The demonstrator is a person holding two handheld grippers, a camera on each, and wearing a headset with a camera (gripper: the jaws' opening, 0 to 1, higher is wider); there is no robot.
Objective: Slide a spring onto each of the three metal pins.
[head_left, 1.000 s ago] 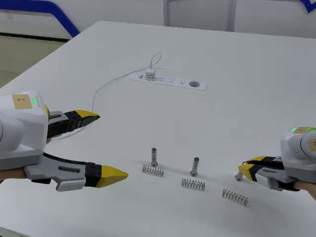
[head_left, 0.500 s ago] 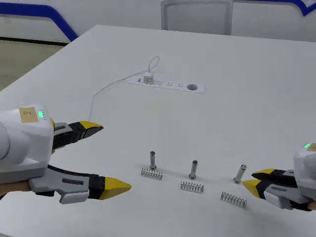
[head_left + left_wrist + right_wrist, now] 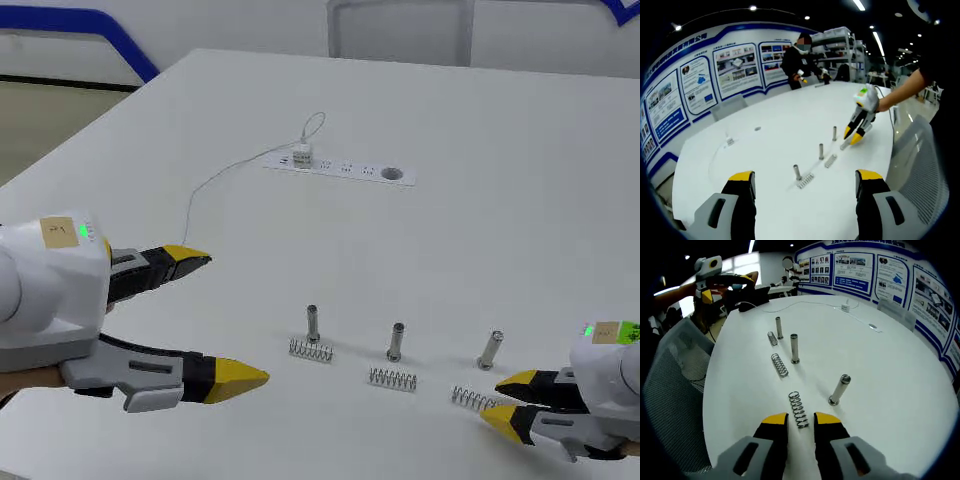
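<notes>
The left gripper (image 3: 230, 318) hangs at the lower left of the head view, lying level, its jaws wide apart. The right gripper (image 3: 493, 397) is in the lower right corner, pointing left, jaws a little apart, with its tips at the end of the right spring (image 3: 468, 398). Half a second ago it was higher, beside the right pin (image 3: 490, 350). The pins (image 3: 396, 341) stand in a row at the bottom middle, with the springs (image 3: 392, 378) lying in front, none on a pin
</notes>
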